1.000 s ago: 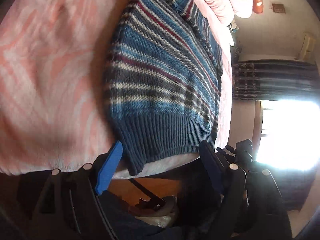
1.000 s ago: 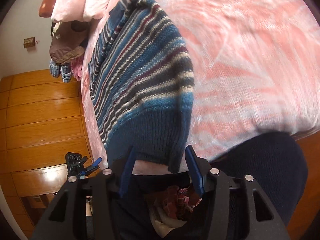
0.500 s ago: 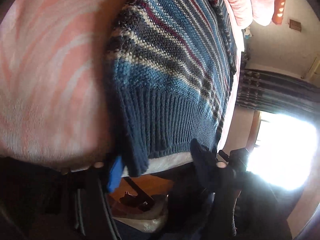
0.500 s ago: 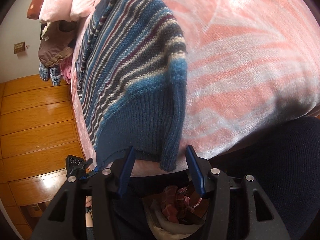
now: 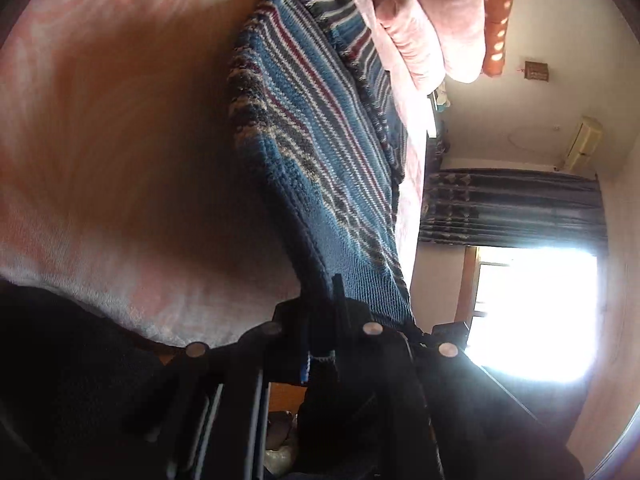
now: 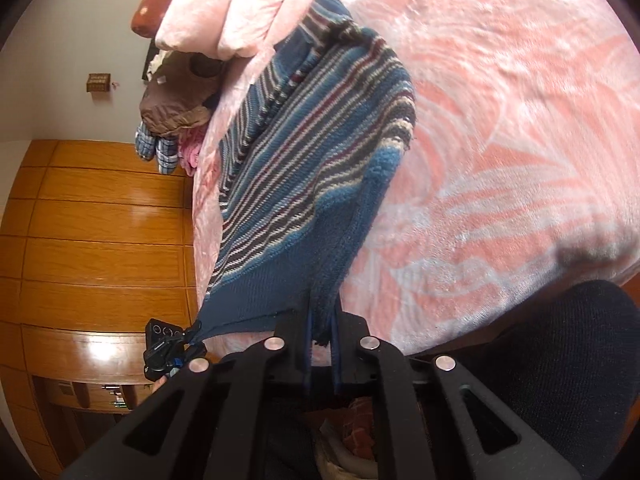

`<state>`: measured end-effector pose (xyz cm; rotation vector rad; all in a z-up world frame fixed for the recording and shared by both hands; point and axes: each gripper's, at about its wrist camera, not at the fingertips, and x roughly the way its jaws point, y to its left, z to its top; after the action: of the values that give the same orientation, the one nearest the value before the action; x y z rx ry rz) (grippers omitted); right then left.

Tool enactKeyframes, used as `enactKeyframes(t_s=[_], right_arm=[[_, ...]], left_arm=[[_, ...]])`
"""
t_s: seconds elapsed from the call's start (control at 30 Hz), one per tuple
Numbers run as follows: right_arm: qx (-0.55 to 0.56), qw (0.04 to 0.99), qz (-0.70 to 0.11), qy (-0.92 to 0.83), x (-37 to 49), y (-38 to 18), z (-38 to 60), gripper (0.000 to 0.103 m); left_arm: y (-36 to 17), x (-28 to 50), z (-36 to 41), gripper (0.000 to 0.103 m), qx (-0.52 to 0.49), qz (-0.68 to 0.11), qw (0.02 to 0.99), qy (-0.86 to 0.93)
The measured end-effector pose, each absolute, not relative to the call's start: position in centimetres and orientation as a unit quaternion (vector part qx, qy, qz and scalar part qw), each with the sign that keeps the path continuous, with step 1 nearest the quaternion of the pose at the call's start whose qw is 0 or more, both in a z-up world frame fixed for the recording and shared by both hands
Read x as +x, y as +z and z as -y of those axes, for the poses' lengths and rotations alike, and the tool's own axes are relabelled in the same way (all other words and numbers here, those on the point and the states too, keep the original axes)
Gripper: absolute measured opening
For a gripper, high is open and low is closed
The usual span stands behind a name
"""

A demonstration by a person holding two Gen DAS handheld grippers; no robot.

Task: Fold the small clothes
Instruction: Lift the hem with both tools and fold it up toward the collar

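Where a second ago both grippers stood open at the hem, the left gripper [image 5: 334, 312] and right gripper [image 6: 320, 332] now clamp the striped knit sweater's [image 6: 320, 168] near corners, lifting them off the pink blanket [image 6: 500, 140]; the fold can begin.

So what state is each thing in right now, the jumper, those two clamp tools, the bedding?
Blue striped knitted sweater: ribbed hem lifted off the bed, pinched at both corners.
Left hand-held gripper: shut on one hem corner.
Right hand-held gripper: shut on the other hem corner.
Pink patterned fleece blanket: spread flat over the bed.
Pink folded quilt: stacked at the far end.
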<state>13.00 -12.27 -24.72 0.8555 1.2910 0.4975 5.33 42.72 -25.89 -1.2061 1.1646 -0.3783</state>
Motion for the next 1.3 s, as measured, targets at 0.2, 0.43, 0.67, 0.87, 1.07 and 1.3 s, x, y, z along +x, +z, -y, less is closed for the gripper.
enactKeyframes(t_s=[0.2, 0.43, 0.67, 0.87, 1.07, 1.3], right_arm=[[0.375, 0.704, -0.555, 0.237, 15.1, -21.5, 11.9, 0.007], [0.362, 0.72, -0.539, 0.244, 18.9, -19.2, 11.7, 0.007], [0.346, 0.735, -0.53, 0.243, 24.7, -17.7, 11.2, 0.006], [0.333, 0.736, -0.54, 0.236, 30.6, -18.7, 10.1, 0.006], [0.318, 0.729, -0.564, 0.222, 36.7, -21.4, 8.8, 0.006], [0.309, 0.712, -0.596, 0.206, 43.0, -26.1, 7.6, 0.006]], left_arm=[[-22.8, 7.4, -43.1, 0.007, -0.529, -0.495, 0.664, -0.181], [-20.6, 11.4, -43.9, 0.007, -0.53, -0.483, 0.672, -0.183], [-20.1, 16.7, -45.2, 0.007, -0.538, -0.479, 0.672, -0.172], [-21.7, 22.3, -46.1, 0.007, -0.54, -0.492, 0.666, -0.155], [-24.9, 28.3, -46.8, 0.007, -0.535, -0.517, 0.655, -0.129], [-29.3, 34.4, -47.3, 0.007, -0.526, -0.548, 0.642, -0.103]])
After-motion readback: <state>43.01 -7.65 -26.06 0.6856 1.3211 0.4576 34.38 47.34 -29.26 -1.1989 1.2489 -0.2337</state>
